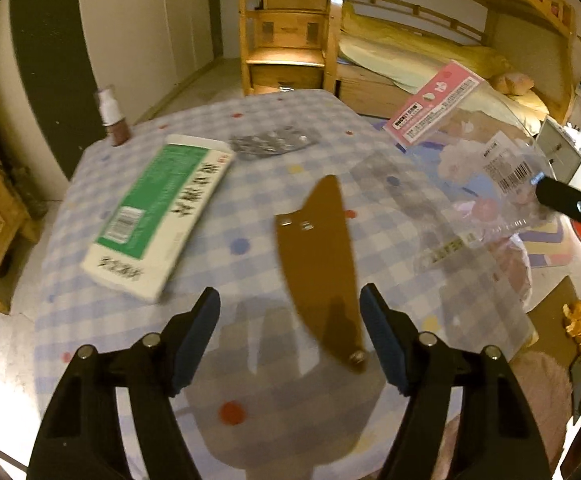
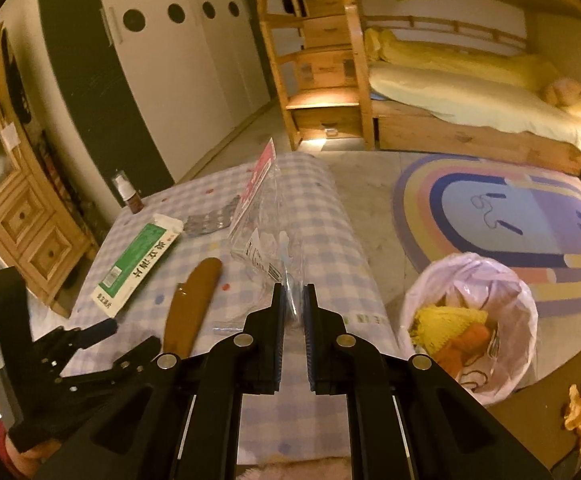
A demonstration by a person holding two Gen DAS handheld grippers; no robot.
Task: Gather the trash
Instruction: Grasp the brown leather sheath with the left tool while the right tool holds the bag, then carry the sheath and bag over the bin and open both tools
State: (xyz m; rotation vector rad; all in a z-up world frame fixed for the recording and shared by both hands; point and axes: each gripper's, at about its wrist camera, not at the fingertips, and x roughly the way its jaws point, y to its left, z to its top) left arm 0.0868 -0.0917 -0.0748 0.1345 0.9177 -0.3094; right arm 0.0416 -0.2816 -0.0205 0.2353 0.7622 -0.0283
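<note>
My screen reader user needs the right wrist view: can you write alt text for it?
The right gripper is shut on a clear plastic package with a pink header, lifted over a checked tablecloth. A lined trash bin stands on the floor to its right; a green and white box and brown sheath lie left.

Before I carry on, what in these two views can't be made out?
- Green and white box: print motion-blurred, left wrist view.
- Blister packs: contents too blurred, both views.
- Clear plastic bag: seen edge-on in right wrist view; contents unclear.
- Trash bin: lower contents hidden by liner.
- Left gripper: body cut off by frame edge.
</note>
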